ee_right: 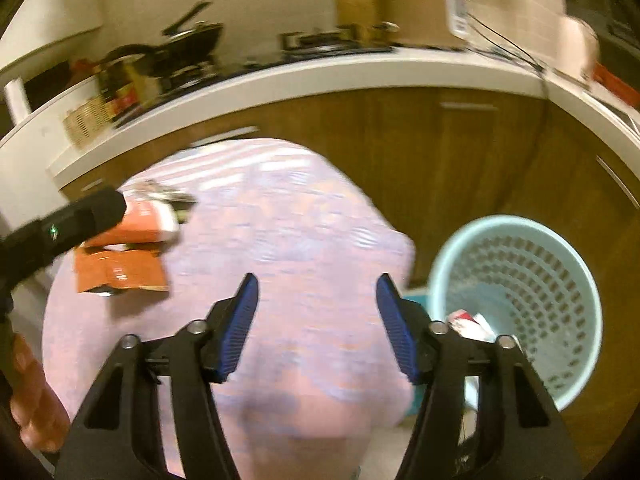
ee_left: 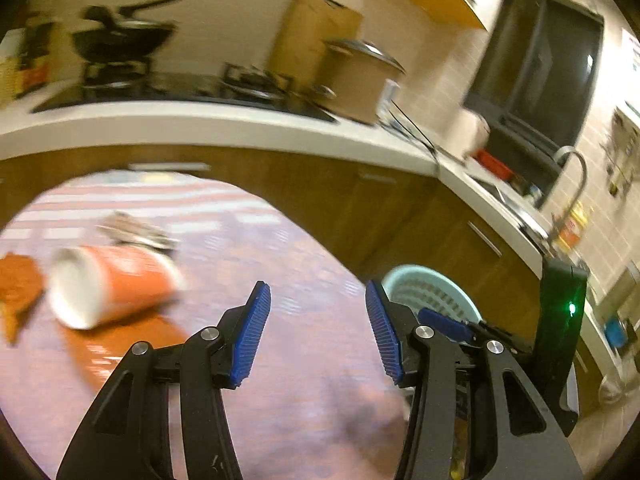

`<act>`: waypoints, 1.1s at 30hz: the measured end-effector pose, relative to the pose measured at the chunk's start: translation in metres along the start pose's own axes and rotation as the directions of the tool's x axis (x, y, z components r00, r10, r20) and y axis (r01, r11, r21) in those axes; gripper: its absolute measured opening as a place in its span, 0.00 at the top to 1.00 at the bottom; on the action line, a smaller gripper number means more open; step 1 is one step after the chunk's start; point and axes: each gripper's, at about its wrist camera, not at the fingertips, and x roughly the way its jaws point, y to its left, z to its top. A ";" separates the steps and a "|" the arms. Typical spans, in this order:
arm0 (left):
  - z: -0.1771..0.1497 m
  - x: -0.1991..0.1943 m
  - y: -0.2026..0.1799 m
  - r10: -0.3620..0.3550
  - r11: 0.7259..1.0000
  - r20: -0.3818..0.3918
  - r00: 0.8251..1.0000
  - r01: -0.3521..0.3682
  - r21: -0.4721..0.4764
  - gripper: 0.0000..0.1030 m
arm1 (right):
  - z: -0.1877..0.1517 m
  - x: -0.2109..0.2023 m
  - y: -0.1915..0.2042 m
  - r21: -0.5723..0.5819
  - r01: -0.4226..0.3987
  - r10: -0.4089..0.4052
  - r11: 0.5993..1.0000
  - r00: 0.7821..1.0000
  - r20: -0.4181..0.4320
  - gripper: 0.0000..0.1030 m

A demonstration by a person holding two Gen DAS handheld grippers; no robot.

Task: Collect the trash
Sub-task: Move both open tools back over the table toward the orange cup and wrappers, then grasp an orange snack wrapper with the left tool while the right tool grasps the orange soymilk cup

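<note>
An orange paper cup [ee_left: 108, 284] lies on its side on the round table's pink patterned cloth [ee_left: 280, 248], at the left. Around it lie an orange wrapper [ee_left: 20, 284], a flat orange packet [ee_left: 120, 344] and a crumpled dark wrapper [ee_left: 136, 232]. My left gripper [ee_left: 316, 292] hangs open over the cloth, right of the cup, with nothing between its blue pads. My right gripper [ee_right: 317, 284] is also open and empty above the cloth [ee_right: 300, 220]. The cup [ee_right: 144, 220] and packet [ee_right: 120, 270] lie to its far left. A teal slatted basket [ee_right: 520, 280] with some trash [ee_right: 468, 320] inside stands beside the table at the right.
A white countertop [ee_right: 320, 72] over wooden cabinets curves behind the table, carrying a stove with pans [ee_left: 120, 40], a lidded pot [ee_left: 360, 76] and a sink tap [ee_left: 576, 160]. The basket's rim [ee_left: 432, 292] shows behind my left gripper's right finger. A hand [ee_right: 36, 400] is at the lower left.
</note>
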 end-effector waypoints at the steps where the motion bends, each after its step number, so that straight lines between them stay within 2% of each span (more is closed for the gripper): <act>1: 0.002 -0.007 0.006 0.012 1.000 0.012 1.000 -0.012 -0.009 0.54 | 0.001 0.001 0.015 -0.027 -0.018 0.018 0.999 1.000 0.004 0.66; 2: 0.004 -0.016 0.016 0.033 0.999 0.029 0.999 -0.032 -0.022 0.54 | 0.003 0.003 0.027 -0.048 -0.029 0.030 0.998 1.000 0.005 0.68; 6: 0.010 -0.045 0.056 0.110 0.992 0.072 0.991 -0.105 -0.066 0.54 | 0.006 0.002 0.066 -0.105 -0.085 0.087 0.991 0.996 0.011 0.69; 12: 0.012 -0.080 0.130 0.231 0.961 0.105 0.967 -0.211 -0.177 0.54 | 0.006 0.000 0.120 -0.194 -0.168 0.170 0.966 0.985 -0.009 0.69; 15: 0.012 -0.092 0.165 0.279 0.941 0.099 0.955 -0.252 -0.227 0.54 | 0.005 0.006 0.147 -0.237 -0.179 0.178 0.955 0.984 -0.027 0.69; 19: 0.007 -0.100 0.190 0.305 0.925 0.091 0.948 -0.273 -0.263 0.54 | 0.013 0.013 0.172 -0.262 -0.197 0.194 0.945 0.980 -0.035 0.69; 22: 0.003 -0.101 0.199 0.297 0.922 0.084 0.951 -0.263 -0.286 0.54 | 0.024 0.016 0.193 -0.286 -0.201 0.205 0.937 0.979 -0.015 0.69; 27: -0.001 -0.100 0.204 0.288 0.924 0.076 0.955 -0.255 -0.286 0.54 | 0.036 0.041 0.220 -0.309 -0.170 0.174 0.936 0.985 -0.015 0.69; 31: -0.002 -0.100 0.206 0.290 0.925 0.075 0.954 -0.260 -0.276 0.54 | 0.032 0.054 0.214 -0.292 -0.138 0.133 0.946 0.990 -0.039 0.69; 33: -0.003 -0.100 0.208 0.297 0.924 0.074 0.952 -0.267 -0.274 0.54 | 0.029 0.054 0.200 -0.269 -0.154 0.147 0.951 0.988 -0.049 0.69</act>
